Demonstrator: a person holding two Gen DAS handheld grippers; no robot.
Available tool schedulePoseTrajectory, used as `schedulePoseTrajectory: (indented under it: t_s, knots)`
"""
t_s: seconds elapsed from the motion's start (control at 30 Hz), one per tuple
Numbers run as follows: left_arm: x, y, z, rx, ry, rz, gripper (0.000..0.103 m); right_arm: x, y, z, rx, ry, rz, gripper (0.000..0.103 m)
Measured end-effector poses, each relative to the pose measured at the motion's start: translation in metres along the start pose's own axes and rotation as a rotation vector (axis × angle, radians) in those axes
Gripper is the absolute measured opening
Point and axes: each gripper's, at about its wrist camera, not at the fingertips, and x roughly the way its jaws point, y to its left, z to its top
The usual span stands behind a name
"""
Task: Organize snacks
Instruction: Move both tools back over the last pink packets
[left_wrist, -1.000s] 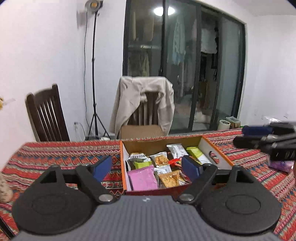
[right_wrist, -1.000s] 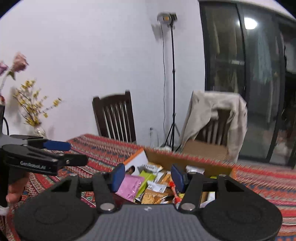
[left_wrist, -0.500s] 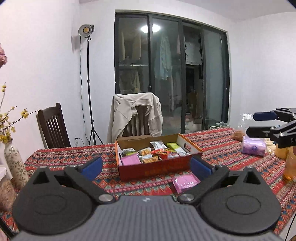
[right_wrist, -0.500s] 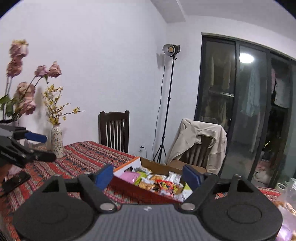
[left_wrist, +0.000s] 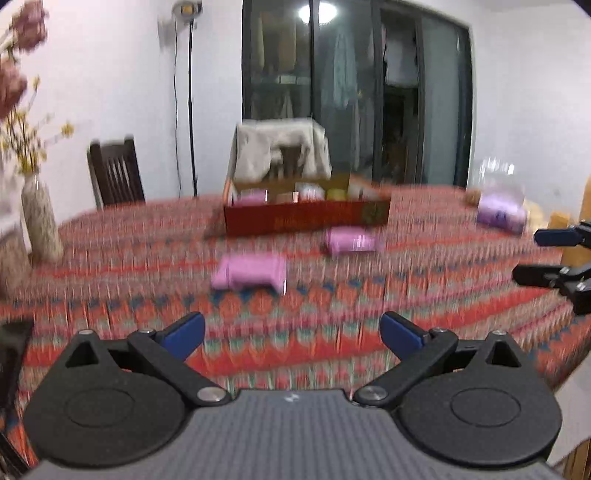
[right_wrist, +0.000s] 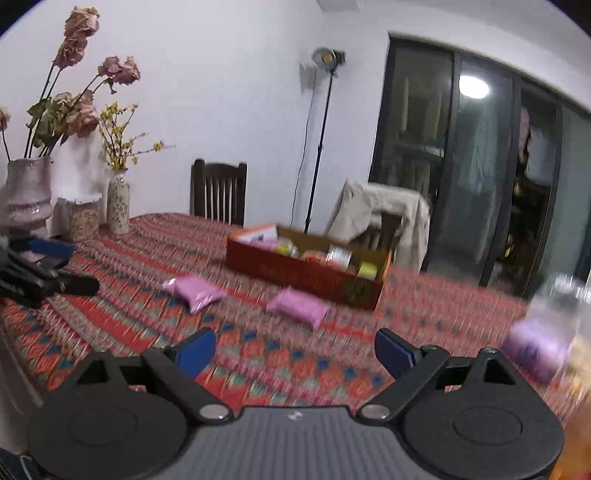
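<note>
An open cardboard snack box (left_wrist: 306, 218) (right_wrist: 303, 273) with several packets in it stands mid-table. Two pink packets lie on the patterned cloth in front of it, one nearer (left_wrist: 251, 271) (right_wrist: 195, 291) and one closer to the box (left_wrist: 351, 240) (right_wrist: 299, 306). My left gripper (left_wrist: 291, 328) hangs open and empty over the cloth, well short of the packets. My right gripper (right_wrist: 295, 347) is also empty, its jaws still opening. Each gripper shows at the edge of the other's view: the right gripper (left_wrist: 554, 258) and the left gripper (right_wrist: 48, 266).
A purple pack (left_wrist: 500, 214) (right_wrist: 535, 347) lies at the table's right end. Vases with flowers (right_wrist: 27, 192) (right_wrist: 118, 203) stand at the left end. A dark chair (right_wrist: 218, 192) and a jacket-draped chair (left_wrist: 280, 147) stand behind the table, with a light stand (right_wrist: 325, 59) between them.
Both views have drawn back from the box and sunk lower. Both sets of jaws have spread wider. The two pink packets on the cloth have come into view.
</note>
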Motion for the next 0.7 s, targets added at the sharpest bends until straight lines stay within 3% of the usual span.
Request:
schedulePoseTrajectory:
  t_s: [0.1,0.27,0.47,0.7]
  knots:
    - [0.007,0.002,-0.014,-0.002,0.044,0.017,0.103,0.004,0.0,-0.026,0.072,0.042,0.015,0.093]
    - [0.01,0.007,-0.018,-0.017,0.052,0.019,0.103,0.016,0.001,-0.05,0.114,0.11,0.006,0.093]
    - [0.032,0.013,-0.01,-0.028,0.069,0.013,0.103,0.027,-0.001,-0.046,0.126,0.112,-0.003,0.093]
    - [0.09,0.035,0.019,-0.027,0.1,0.047,0.103,0.069,-0.012,-0.032,0.107,0.175,-0.022,0.093]
